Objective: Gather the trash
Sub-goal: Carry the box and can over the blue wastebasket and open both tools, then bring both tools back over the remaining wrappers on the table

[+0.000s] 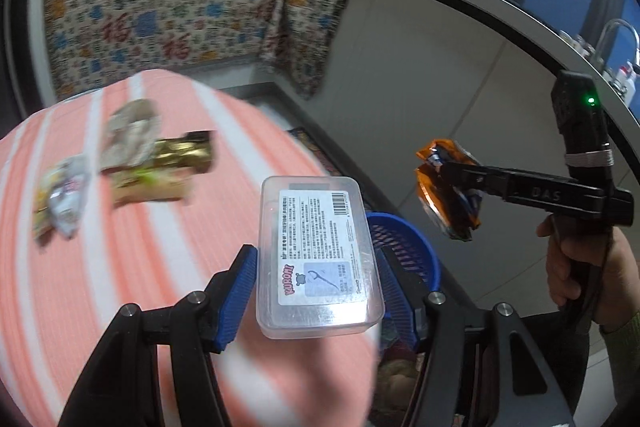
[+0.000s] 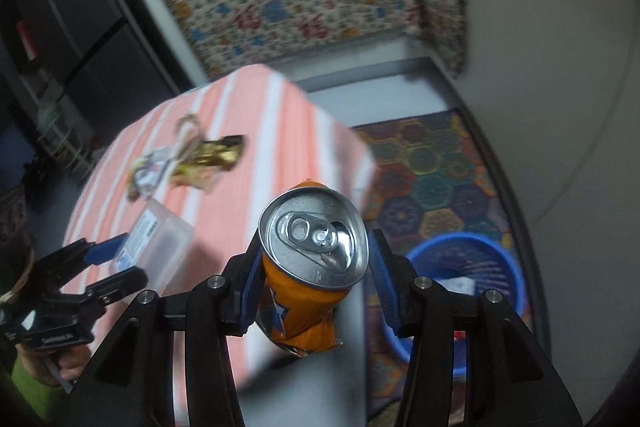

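Observation:
My left gripper [image 1: 316, 279] is shut on a clear plastic box [image 1: 316, 255] with a printed label, held above the edge of the striped table [image 1: 120, 287]. In the right wrist view, my right gripper [image 2: 316, 275] is shut on a crushed orange drink can [image 2: 312, 251], top end toward the camera. The same can [image 1: 448, 187] shows at the right of the left wrist view, over the floor. A blue slatted basket [image 2: 468, 267] stands on the floor beside the table, below and right of the can. Wrappers lie on the table: a gold one [image 1: 184, 151], a pale crumpled one [image 1: 128, 131], a small packet [image 1: 64, 203].
A patterned rug [image 2: 432, 167] lies under the basket. Behind the table hangs a flowered cloth [image 1: 180, 7] with pots on top. A curved dark-edged counter [image 1: 500, 11] runs along the right. A person's hand [image 1: 576, 267] holds the right gripper's handle.

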{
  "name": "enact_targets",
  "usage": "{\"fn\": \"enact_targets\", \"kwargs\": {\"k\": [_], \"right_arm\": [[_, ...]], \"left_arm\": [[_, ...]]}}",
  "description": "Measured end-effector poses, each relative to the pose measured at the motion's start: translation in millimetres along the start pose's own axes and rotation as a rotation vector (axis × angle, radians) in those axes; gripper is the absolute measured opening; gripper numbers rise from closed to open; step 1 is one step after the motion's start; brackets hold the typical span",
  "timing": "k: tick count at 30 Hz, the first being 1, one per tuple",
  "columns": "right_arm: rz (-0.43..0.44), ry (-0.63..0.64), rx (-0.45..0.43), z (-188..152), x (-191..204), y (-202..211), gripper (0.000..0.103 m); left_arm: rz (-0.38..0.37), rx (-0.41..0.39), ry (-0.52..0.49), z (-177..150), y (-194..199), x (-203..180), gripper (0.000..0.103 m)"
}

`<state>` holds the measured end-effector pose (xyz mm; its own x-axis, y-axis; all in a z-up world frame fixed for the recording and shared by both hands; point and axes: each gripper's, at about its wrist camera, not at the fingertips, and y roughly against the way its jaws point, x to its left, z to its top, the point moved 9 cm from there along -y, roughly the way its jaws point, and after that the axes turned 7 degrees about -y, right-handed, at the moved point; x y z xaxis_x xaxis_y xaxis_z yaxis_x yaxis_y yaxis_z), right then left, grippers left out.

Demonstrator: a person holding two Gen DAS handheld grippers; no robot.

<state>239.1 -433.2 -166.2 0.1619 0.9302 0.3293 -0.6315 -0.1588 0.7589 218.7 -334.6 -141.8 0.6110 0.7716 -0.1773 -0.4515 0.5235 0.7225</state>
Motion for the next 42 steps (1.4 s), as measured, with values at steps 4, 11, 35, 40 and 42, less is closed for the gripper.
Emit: {"fn": "enact_targets", "kwargs": {"k": [4, 11, 35, 40, 42], "right_arm": [[-0.063, -0.059, 0.005, -0.4, -52.4, 0.7, 0.050], [-0.128, -0.179, 0.025, -11.3, -131.2, -10.3, 0.050], [-0.098, -0.411, -0.050, -16.3, -206.7, -10.5, 0.077], [-0.137, -0.383, -0.109, -9.0, -202.8, 2.9, 0.081], [-0.151, -0.372, -0.133, -4.0, -198.5, 7.0, 0.089]], "left_arm": [[-0.059, 0.025, -0.034, 14.1, -38.6, -50.1, 0.062], [-0.115, 0.087, -0.069, 22.7, -110.7, -110.6, 0.062], [-0.153, 0.152, -0.035, 30.9, -217.0, -141.5, 0.070], [-0.114, 0.085, -0.073, 35.2, -181.8, -140.7, 0.070], [-0.087, 0.067, -0.101, 33.2, -162.7, -137.7, 0.070]]}}
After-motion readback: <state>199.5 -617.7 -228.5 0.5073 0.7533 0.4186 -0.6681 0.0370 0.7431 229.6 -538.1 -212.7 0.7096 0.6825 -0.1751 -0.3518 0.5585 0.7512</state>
